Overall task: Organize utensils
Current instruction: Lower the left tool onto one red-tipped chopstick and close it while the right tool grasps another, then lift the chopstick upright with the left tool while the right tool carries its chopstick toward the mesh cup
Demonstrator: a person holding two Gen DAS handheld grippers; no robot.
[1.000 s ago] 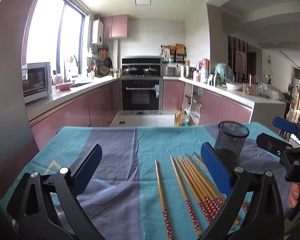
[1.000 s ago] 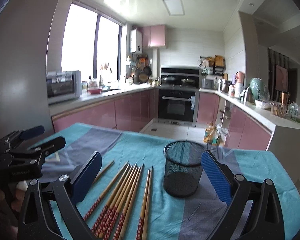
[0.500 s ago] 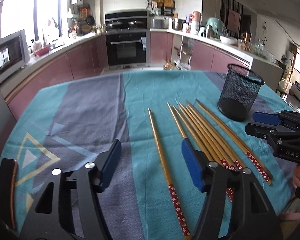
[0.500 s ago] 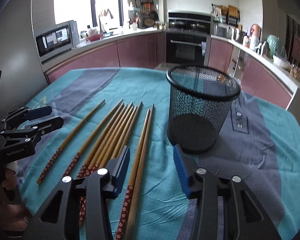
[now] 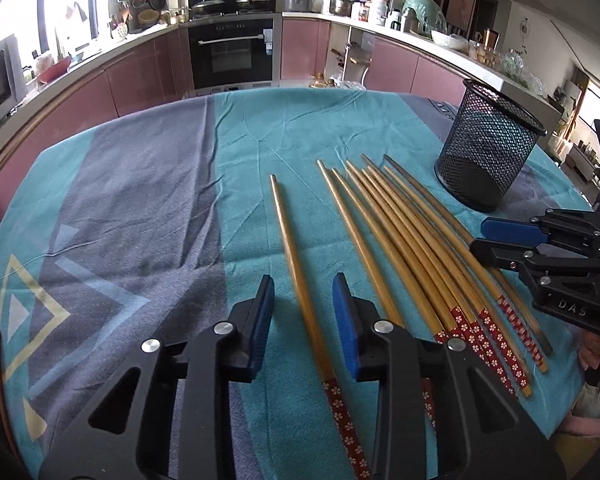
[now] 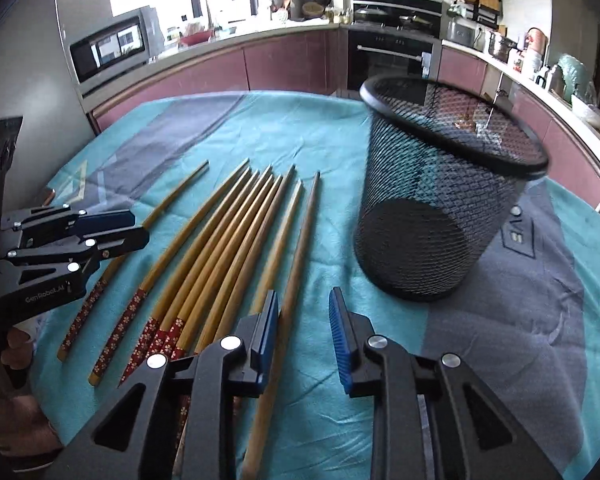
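Chopsticks [image 5: 400,248] lie loose on worktop cloth [image 5: 148,200], mesh cup [image 6: 440,200] just beside. My left gripper [image 5: 303,316] & right gripper [image 6: 303,332]: fingers just been closing, part-spread, each straddling a stick, nothing pinched yet. Risk: thin round sticks may roll or slip off pads; neighbours may drag along.

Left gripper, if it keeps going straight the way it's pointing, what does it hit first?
Most likely the lone chopstick lying apart from the bunch: the left gripper angles down with it between its blue pads, which have just been closing without touching it. Below it lies the tablecloth. Depth is uncertain.
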